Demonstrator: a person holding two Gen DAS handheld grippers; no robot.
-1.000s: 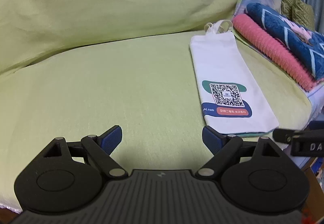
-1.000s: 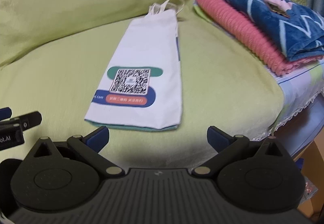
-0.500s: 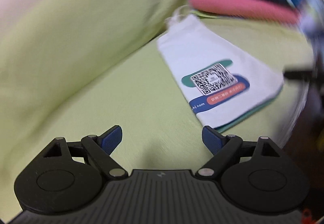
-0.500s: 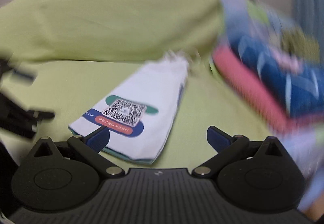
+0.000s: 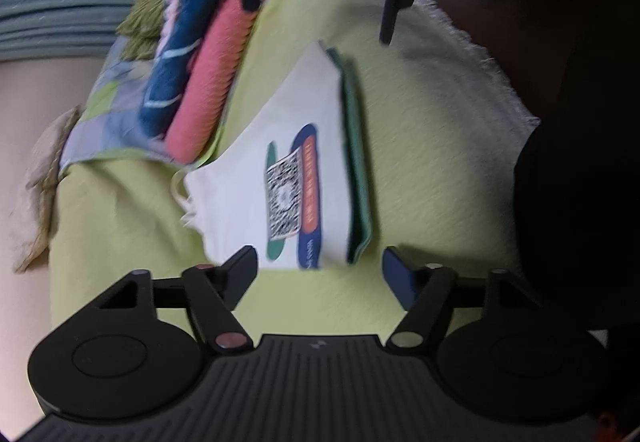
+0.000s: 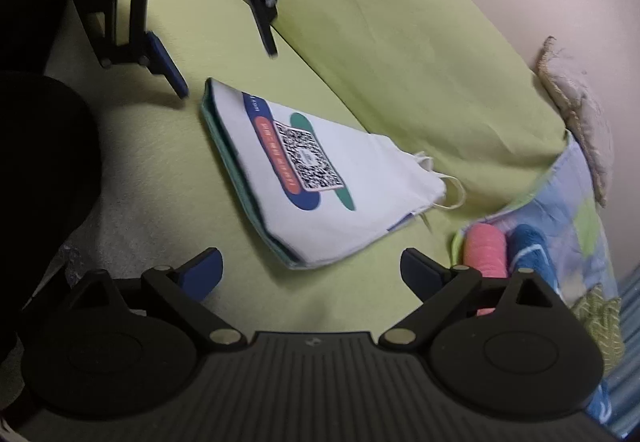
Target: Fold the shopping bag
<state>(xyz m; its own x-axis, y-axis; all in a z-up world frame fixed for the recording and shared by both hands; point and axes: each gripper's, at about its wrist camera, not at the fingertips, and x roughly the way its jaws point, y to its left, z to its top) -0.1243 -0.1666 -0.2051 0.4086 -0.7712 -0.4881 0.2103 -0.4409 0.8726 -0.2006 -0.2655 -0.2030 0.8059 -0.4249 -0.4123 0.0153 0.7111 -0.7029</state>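
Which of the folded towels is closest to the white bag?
The pink ribbed towel. It lies right beside the white shopping bag, while the blue patterned towel sits on its far side, farther from the bag.

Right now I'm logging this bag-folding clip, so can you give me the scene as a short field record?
bag: white shopping bag with QR code print, lying flat, partly folded
handles: at the end nearest the folded towels
surface: green cover
left hand-held gripper: open, holding nothing, near the bag's bottom corner
right hand-held gripper: open, holding nothing, near the bag's other bottom corner
contact: neither gripper visibly grips the bag
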